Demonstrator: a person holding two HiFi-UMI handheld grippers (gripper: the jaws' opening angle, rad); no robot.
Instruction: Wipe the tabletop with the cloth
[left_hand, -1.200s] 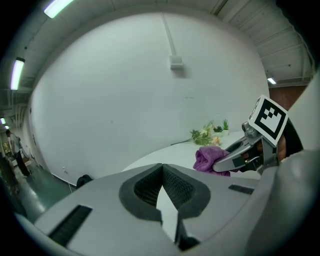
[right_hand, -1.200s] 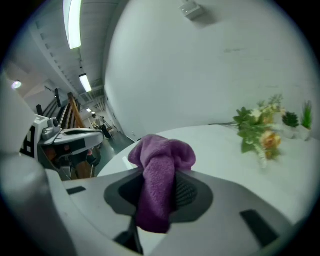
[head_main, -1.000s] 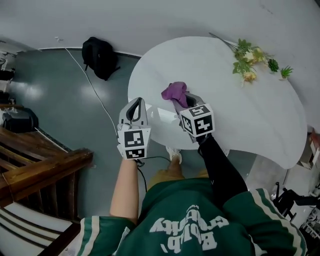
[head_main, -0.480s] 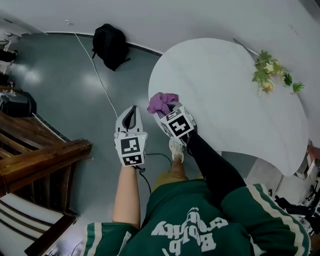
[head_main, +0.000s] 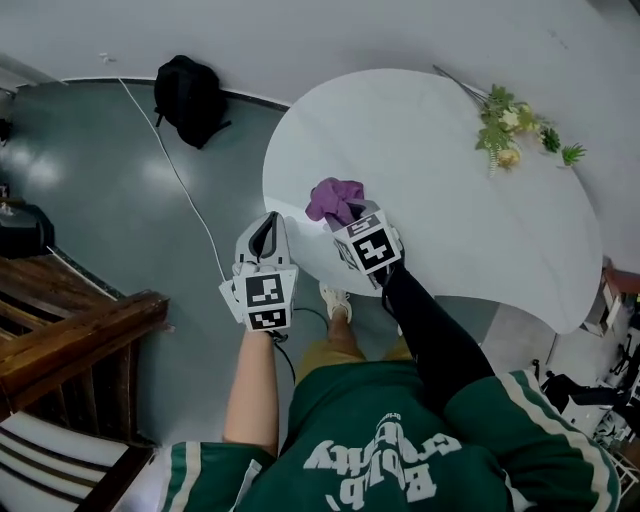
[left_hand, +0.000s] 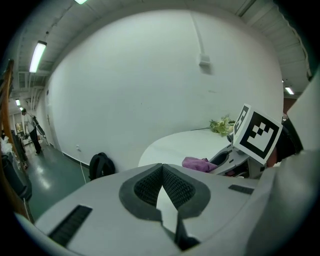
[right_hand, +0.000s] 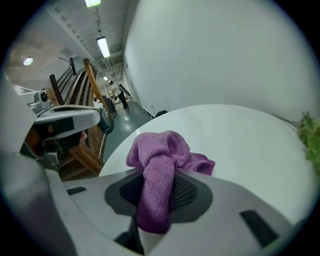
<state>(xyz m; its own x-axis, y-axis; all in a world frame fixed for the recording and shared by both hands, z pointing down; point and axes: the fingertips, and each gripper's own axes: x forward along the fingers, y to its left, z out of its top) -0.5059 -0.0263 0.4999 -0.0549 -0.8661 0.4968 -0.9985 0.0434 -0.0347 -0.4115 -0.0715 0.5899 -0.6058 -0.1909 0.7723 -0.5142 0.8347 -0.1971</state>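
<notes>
In the head view, the purple cloth is seen bunched at the near left edge of the round white counter, clamped in the right gripper. The left gripper is held off the counter's edge, over the grey floor, just beside the right one. A spray of flowers lies at the counter's far side, well apart from the cloth.

In the left gripper view, the pads are seen brought together at their tips, with nothing between them.

In the right gripper view, the jaws are closed on a fold of the cloth, the rest of which spills forward onto the counter.

A wiping stroke at the near edge is judged to be in hand. The next move calls for the cloth to be pressed flat and drawn across the bare surface, short of the flowers.

One cloth, one counter, two grippers and one spray of flowers are counted.
</notes>
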